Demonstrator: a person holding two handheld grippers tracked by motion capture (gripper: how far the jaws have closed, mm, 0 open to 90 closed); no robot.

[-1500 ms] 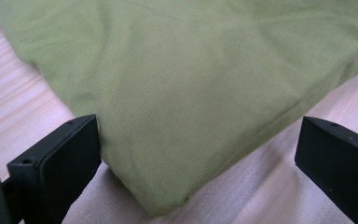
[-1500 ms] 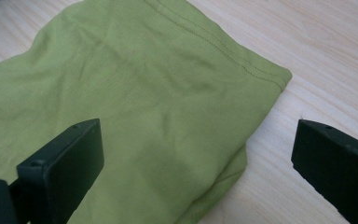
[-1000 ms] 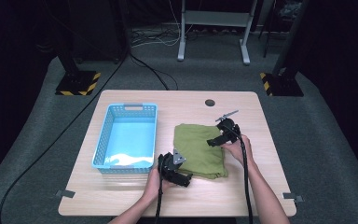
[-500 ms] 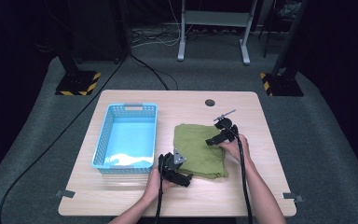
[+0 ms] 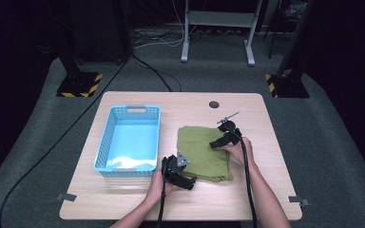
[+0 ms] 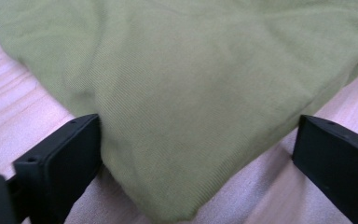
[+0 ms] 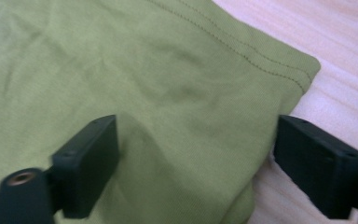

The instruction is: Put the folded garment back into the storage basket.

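While both forearms reach in from the near edge of the table (image 5: 123, 197), the two grippers sit at opposite sides of the folded green cloth (image 5: 203, 153), which lies flat on the wood just right of the blue basket (image 5: 105, 142). The left gripper (image 5: 186, 180) is down at the cloth's near-left corner, held in the left hand (image 5: 159, 184), and from above its jaws are too dark and small to read. Its own camera settles it: the left gripper (image 6: 196, 154) has its jaws spread wide, one on each side of a rounded corner of the cloth (image 6: 191, 93), with pale wood showing on both sides. Whether the left jaw actually touches the fabric edge is hard to say; the right one stands just clear of it.

Over on the far-right side, the right hand (image 5: 237, 148) holds the right gripper (image 5: 218, 142) over the cloth's edge. In its own view the right gripper (image 7: 196, 163) is also wide open, the left jaw over the cloth (image 7: 121, 84), the right jaw out over bare table past the stitched hem. The fabric's lower fold is cut off by the frame.

The basket looks empty apart from a pale glare on its floor. A small dark round spot (image 5: 214, 104) sits on the table's far side; I can't make out what it is.
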